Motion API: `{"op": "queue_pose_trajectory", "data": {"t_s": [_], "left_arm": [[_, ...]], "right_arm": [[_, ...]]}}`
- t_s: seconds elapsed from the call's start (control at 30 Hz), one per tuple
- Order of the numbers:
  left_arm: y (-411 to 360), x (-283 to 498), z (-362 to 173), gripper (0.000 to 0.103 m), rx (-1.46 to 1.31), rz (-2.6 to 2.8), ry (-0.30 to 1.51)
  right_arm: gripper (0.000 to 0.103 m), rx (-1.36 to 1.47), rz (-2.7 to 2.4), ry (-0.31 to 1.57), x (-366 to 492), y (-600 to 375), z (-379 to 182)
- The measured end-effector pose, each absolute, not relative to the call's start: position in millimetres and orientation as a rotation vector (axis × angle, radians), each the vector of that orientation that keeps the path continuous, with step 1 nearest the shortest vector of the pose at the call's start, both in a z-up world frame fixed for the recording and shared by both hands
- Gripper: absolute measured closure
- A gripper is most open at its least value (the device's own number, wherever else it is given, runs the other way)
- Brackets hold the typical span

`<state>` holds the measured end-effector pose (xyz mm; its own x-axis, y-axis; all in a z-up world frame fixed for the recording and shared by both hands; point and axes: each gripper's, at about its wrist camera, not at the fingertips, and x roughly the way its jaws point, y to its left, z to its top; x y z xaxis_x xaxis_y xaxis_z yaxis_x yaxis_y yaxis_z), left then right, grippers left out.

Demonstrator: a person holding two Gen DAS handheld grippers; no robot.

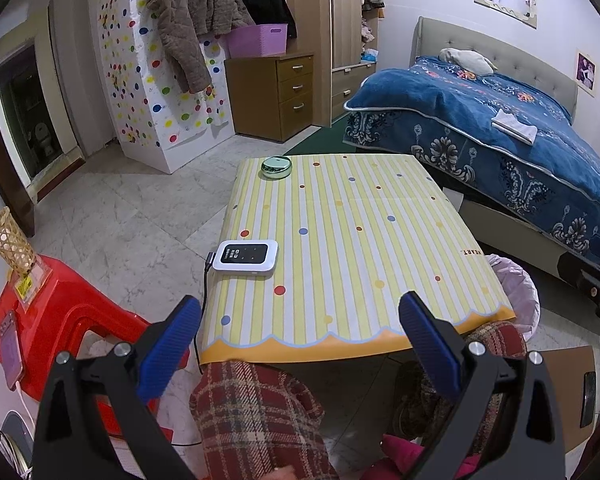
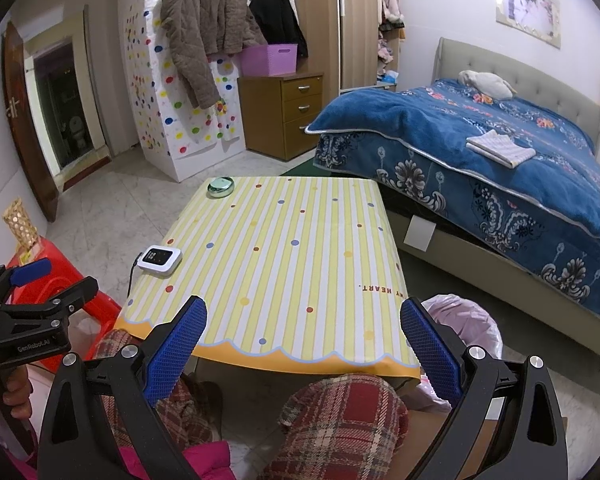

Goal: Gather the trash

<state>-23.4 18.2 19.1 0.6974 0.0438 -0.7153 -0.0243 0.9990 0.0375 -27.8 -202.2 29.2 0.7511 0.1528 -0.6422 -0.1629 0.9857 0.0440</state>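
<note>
A low table (image 1: pixel 360 240) (image 2: pixel 300 272) with a yellow striped, dotted cover stands in front of me. A bin lined with a pale pink bag (image 1: pixel 518 292) (image 2: pixel 466 320) sits on the floor at the table's right front corner. No loose trash shows on the tabletop. My left gripper (image 1: pixel 300 320) hangs open over the table's near edge, nothing between its blue pads. My right gripper (image 2: pixel 302 322) is also open and empty, over the near right part of the table. The left gripper (image 2: pixel 32 276) also shows at the left edge of the right wrist view.
A white pocket device (image 1: pixel 246 258) (image 2: pixel 160 258) with a cable lies at the table's left side; a round green tin (image 1: pixel 277 167) (image 2: pixel 221 187) sits at the far left corner. A red stool (image 1: pixel 60 320) stands left, a bed (image 1: pixel 500 128) right. The person's plaid-trousered knees (image 2: pixel 340 420) are under the near edge.
</note>
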Motion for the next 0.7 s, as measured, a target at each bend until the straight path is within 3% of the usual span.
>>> {"op": "queue_pose_trajectory", "data": {"t_s": [0.7], "left_arm": [[6.2, -18.8, 17.7, 0.007, 0.035, -0.022, 0.781]], "right_arm": [[0.007, 0.030, 0.177, 0.688, -28.1, -217.4, 19.3]]}}
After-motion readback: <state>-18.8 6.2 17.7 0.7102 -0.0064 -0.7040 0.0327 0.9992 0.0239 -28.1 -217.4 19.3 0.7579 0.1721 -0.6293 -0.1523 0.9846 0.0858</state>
